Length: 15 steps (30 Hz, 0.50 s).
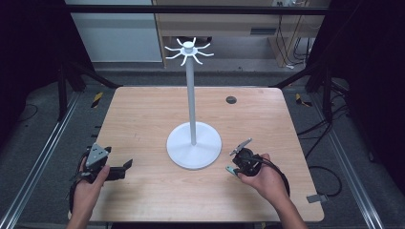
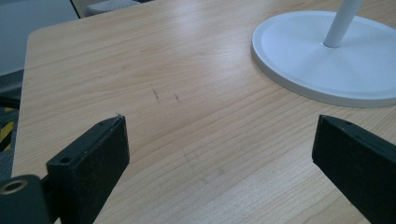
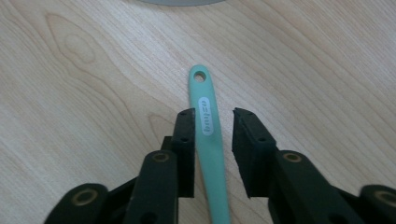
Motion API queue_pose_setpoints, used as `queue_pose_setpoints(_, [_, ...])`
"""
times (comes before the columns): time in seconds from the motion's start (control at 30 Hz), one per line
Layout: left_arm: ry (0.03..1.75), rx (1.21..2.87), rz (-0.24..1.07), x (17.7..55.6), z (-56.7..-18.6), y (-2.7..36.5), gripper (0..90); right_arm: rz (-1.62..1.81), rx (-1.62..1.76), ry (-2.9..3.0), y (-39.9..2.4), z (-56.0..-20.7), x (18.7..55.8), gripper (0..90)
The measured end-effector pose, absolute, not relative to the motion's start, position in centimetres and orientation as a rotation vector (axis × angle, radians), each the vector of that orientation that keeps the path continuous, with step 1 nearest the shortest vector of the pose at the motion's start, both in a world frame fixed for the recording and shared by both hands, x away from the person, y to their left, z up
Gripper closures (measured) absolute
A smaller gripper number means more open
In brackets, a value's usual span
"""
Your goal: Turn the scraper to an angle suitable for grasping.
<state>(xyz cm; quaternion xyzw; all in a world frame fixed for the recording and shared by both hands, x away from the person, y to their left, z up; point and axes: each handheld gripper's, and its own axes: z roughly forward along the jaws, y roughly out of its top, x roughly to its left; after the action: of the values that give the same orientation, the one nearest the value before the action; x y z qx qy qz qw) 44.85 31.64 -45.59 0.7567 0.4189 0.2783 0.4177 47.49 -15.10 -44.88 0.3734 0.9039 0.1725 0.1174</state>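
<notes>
I have the right gripper (image 3: 212, 116) low over the bench (image 1: 143, 119), at the lower right of the high view, with the teal handle (image 3: 208, 140) of a utensil lying flat on the wood between its jaws. The jaws are parted: the left pad sits just beside or touching the handle, there is a clear gap on the right, so nothing is pinched. The handle's hang hole (image 3: 200, 76) points toward the top of the right gripper view, past the jaw tips. The left gripper (image 2: 219, 135) idles at the lower left of the high view, jaws spread wide over bare wood, holding nothing. The white hook stand (image 1: 193, 143) is in the centre, its round base just up and left of my right hand (image 1: 267, 179). Judgement: the step is the grasp on the handle. To do it well I should centre the handle between the pads, close squarely across its flat sides below the label, keep the hole end free, then lift level so it cannot pivot.
</notes>
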Motion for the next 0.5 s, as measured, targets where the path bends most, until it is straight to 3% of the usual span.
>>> queue_pose_setpoints(0.23, [1.067, 1.899, 0.701, 44.66, -45.84, 31.91, 3.6, 0.489, 1.088, 2.641, -14.97, -44.62, 47.39, 60.8])
queue_pose_setpoints(0.5, [1.069, 1.896, 0.706, 44.66, -45.86, 32.06, 3.6, 0.466, 1.076, 2.668, -14.91, -44.23, 47.51, 58.6])
